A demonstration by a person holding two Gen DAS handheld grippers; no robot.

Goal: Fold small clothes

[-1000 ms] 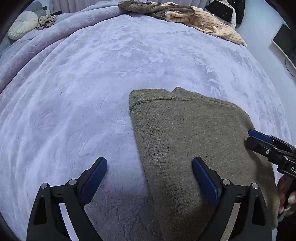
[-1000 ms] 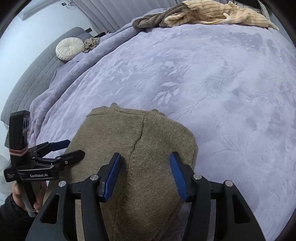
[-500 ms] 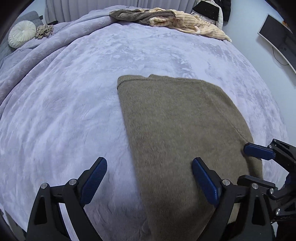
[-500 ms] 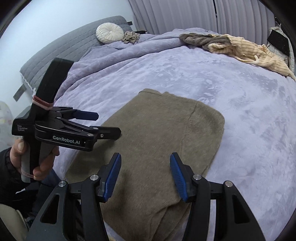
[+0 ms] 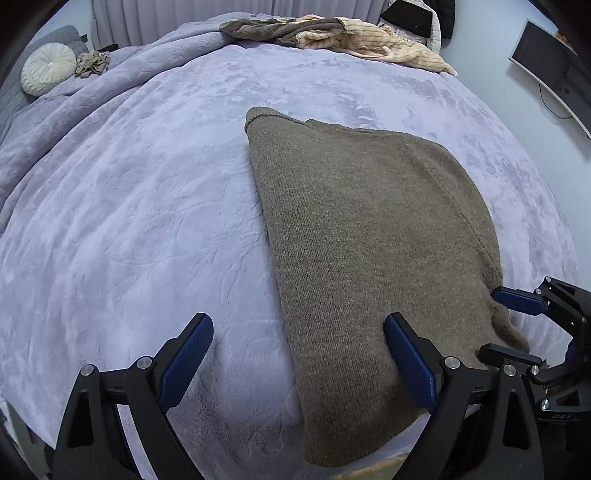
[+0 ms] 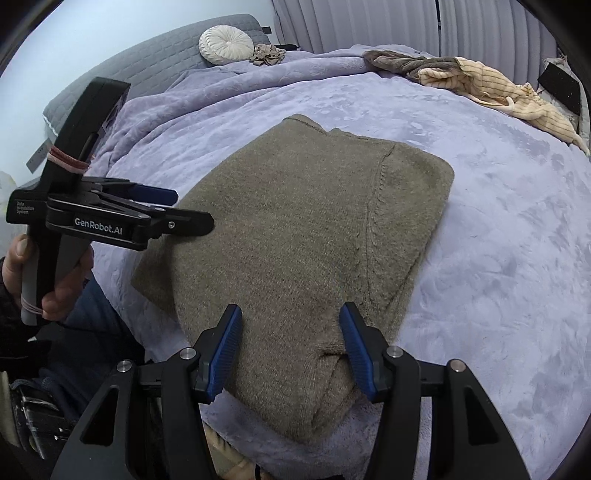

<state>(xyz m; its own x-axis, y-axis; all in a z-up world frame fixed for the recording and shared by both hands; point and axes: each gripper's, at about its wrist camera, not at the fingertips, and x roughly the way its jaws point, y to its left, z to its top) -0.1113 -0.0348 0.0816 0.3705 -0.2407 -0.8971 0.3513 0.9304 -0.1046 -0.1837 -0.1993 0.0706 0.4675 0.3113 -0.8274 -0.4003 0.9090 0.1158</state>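
An olive-brown knit sweater (image 5: 369,229) lies folded flat on the lavender bedspread (image 5: 147,203), its near hem at the bed's front edge. My left gripper (image 5: 299,358) hovers open and wide over the sweater's left edge, one finger over the blanket and one over the knit. My right gripper (image 6: 291,347) stands open above the sweater (image 6: 303,229) near its front hem, with no cloth pinched. In the right wrist view the left gripper (image 6: 190,208) shows side-on, held by a hand (image 6: 55,280). The right gripper (image 5: 502,325) shows at the sweater's right corner.
At the bed's far end lie a cream striped garment (image 5: 388,48) and a brown one (image 5: 266,29). A round white cushion (image 5: 48,70) and a small crumpled cloth (image 5: 92,62) sit by the grey headboard (image 6: 147,62). A monitor (image 5: 554,62) stands at the right.
Both grippers have drawn back toward the bed's near edge, so more of the sweater shows. The right gripper's view has also rolled. The sweater lies as before, and both jaws stay apart.
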